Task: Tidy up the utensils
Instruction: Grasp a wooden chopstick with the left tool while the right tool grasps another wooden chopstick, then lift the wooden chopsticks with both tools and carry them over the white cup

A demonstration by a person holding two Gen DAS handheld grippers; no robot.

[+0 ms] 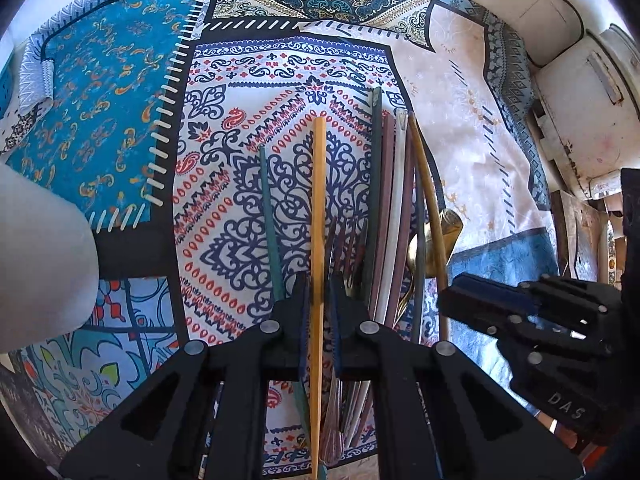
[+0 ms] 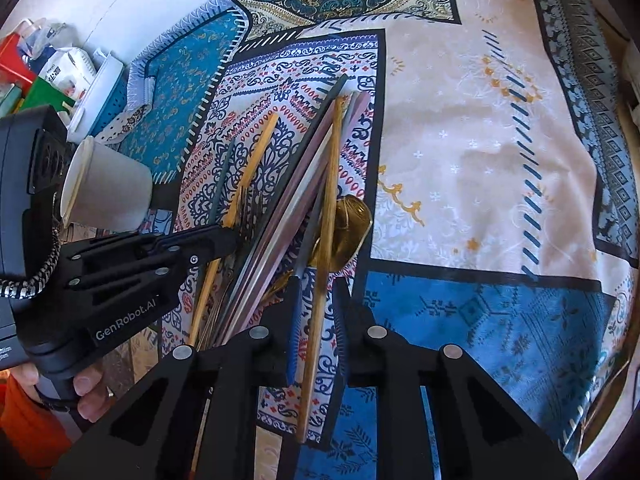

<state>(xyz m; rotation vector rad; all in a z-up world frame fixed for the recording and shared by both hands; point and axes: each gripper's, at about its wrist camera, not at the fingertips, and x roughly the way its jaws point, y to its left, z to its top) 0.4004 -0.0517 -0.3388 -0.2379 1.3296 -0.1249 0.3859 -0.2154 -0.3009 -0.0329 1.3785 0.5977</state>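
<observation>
The left gripper (image 1: 319, 300) is clamped on a light wooden chopstick (image 1: 318, 200), its blue-lined fingers (image 1: 303, 320) pressed against both sides of the stick. The right gripper (image 2: 318, 312) is likewise closed on a darker brown chopstick (image 2: 326, 216), which runs up between its pads. Both sticks belong to a loose pile of utensils (image 1: 384, 208) lying on the red-and-navy paisley panel of a patchwork tablecloth (image 2: 480, 140): teal, dark green, mauve and pale chopsticks, some forks with their tines half hidden in the heap, and a gold spoon (image 2: 350, 220) at the pile's edge nearest the cream panel. A white paper cup (image 2: 106, 190) lies tipped on its side just beside the pile, on the far side from the spoon. A person's hand (image 2: 86, 390), orange sleeve at the wrist, grips the left gripper's handle.
</observation>
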